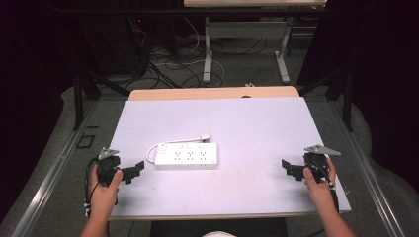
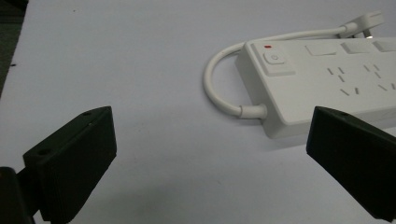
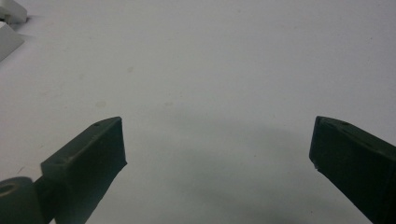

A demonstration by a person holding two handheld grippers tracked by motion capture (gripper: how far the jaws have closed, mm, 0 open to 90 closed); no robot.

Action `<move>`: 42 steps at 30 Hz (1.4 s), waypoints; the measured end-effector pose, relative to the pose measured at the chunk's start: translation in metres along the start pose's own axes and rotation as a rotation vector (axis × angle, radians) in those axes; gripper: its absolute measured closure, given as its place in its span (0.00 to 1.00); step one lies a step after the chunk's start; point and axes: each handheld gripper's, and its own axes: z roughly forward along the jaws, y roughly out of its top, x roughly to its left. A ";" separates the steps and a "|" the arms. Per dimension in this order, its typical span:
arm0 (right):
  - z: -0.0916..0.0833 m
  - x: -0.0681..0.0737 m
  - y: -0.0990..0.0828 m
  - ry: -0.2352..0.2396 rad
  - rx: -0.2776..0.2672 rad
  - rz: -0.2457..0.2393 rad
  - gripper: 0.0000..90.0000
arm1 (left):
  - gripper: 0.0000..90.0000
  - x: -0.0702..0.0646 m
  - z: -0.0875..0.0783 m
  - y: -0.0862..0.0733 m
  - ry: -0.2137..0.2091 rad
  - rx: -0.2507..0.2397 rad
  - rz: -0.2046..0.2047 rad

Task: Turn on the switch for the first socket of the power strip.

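Sockets at the far end of the white power strip (image 2: 327, 79) run out of the left gripper view, its plug (image 2: 362, 23) partly cut off. Its looped cord (image 2: 219, 88) lies ahead of the left gripper (image 1: 133, 172), whose jaws are spread. Well apart across the white tabletop (image 1: 247, 123), the right gripper (image 1: 290, 169) is spread too, holding nothing.

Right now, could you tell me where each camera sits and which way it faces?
High view: above the person's side, looking forward and down on the table; both forearms, left gripper, right gripper.
Left gripper view: between open jaws toward the power strip.
Right gripper view: between open jaws over bare tabletop.
Shared: high and left gripper views both show the power strip.
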 end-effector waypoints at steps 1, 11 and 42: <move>0.000 0.000 0.000 0.002 0.001 -0.002 0.04 | 0.02 0.001 0.000 -0.001 0.009 0.008 0.003; 0.000 -0.001 0.000 0.002 0.002 -0.005 0.04 | 0.02 0.010 0.003 -0.007 0.020 0.003 -0.025; 0.000 -0.001 0.000 0.003 0.002 -0.012 0.04 | 0.02 0.020 0.012 -0.017 0.046 0.040 -0.044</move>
